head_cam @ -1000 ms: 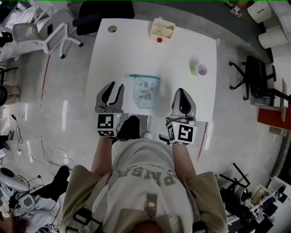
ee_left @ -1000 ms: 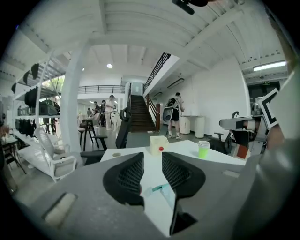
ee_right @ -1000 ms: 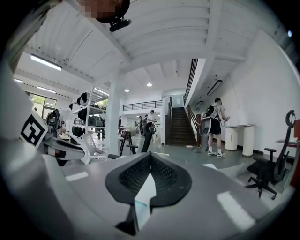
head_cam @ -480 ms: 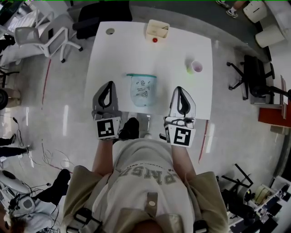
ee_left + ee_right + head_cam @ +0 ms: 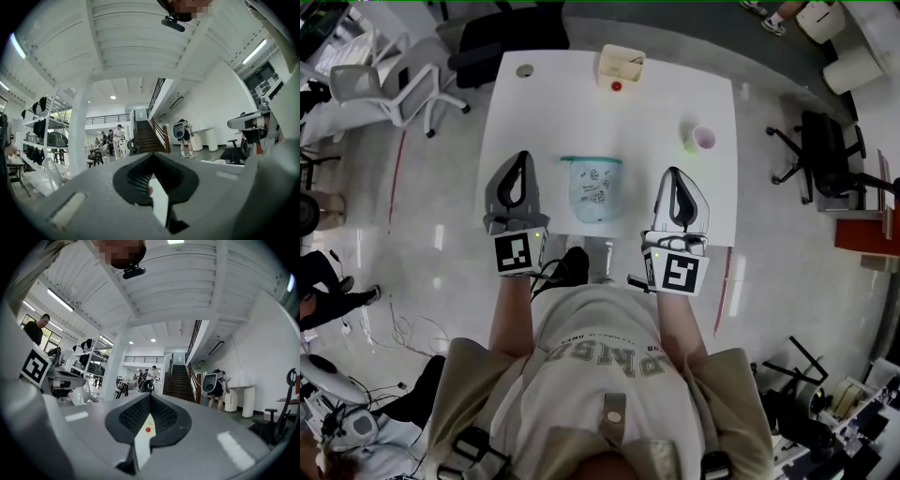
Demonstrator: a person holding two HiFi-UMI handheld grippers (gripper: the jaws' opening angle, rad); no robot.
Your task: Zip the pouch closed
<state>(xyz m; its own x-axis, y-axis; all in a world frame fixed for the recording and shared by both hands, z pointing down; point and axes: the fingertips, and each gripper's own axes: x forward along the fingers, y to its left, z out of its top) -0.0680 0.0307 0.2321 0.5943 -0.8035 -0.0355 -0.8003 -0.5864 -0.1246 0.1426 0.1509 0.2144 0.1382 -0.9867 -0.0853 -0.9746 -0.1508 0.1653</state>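
In the head view, the clear pouch (image 5: pixel 593 190) with dark print lies flat on the white table (image 5: pixel 694 202). Its teal zipper edge (image 5: pixel 591 159) faces away from me. My left gripper (image 5: pixel 522 159) hovers to the pouch's left, jaws shut and holding nothing. On the pouch's right hovers my right gripper (image 5: pixel 679 176), likewise shut and empty. Neither touches the pouch. Both gripper views look level across the room over the shut jaws, left gripper (image 5: pixel 151 155) and right gripper (image 5: pixel 150 395). The pouch is not in either of them.
A cream box (image 5: pixel 622 64) and a small red ball (image 5: pixel 616 86) sit at the table's far edge, a cup (image 5: pixel 704 139) at the far right. Office chairs (image 5: pixel 394 80) stand round the table. People (image 5: pixel 183 136) and a staircase (image 5: pixel 178 378) show far off.
The left gripper's jaws have gone from open to shut with nothing between them. Both grippers have risen and now sit further up the table beside the pouch.
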